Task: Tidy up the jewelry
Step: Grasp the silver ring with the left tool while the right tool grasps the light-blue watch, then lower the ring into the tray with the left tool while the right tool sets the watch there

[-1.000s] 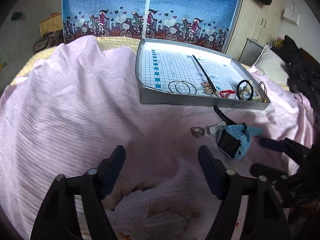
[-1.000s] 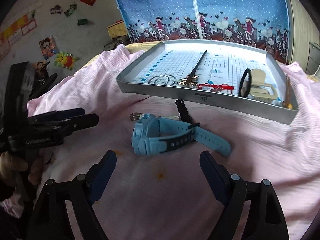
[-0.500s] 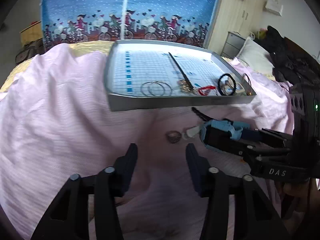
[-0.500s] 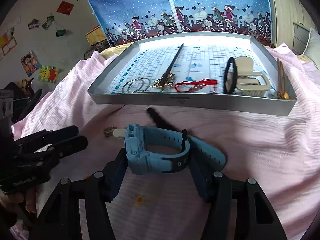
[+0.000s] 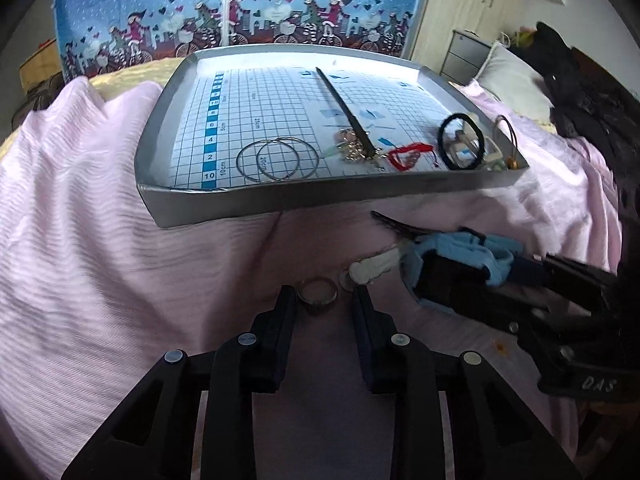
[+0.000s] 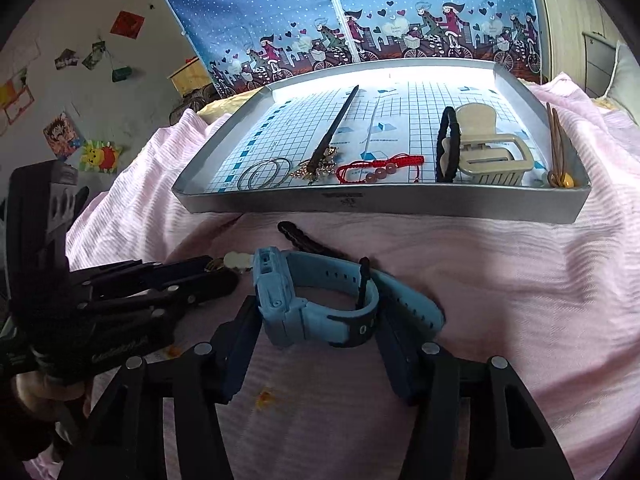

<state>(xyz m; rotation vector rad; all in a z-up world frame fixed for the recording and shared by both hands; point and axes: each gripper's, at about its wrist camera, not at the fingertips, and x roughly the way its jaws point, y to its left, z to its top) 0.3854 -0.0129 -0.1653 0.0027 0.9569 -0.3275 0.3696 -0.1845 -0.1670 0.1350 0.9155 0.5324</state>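
Observation:
A small silver ring (image 5: 318, 294) lies on the pink bedspread between the tips of my left gripper (image 5: 324, 304), which is open and narrowly straddles it. Just right of the ring lies a white charm (image 5: 374, 270). My right gripper (image 6: 316, 316) is shut on the light blue watch (image 6: 316, 304), one finger on the case and one on the strap. From the left wrist view the right gripper (image 5: 460, 280) holds the watch (image 5: 460, 252) low over the bedspread. The grey tray (image 5: 320, 200) behind holds hoop earrings (image 5: 276, 158), a red bracelet (image 5: 408, 156) and a black hair tie (image 5: 460, 142).
A black wavy hair clip (image 6: 304, 240) lies on the bedspread between watch and tray. The tray also holds a black hair stick (image 6: 336, 128) and a beige claw clip (image 6: 488, 152). A blue printed wardrobe (image 6: 360, 12) stands behind the bed. Dark clothes (image 5: 580, 92) lie at right.
My left gripper has moved forward to the ring and narrowed around it. My right gripper has advanced onto the watch and its fingers have come in against it.

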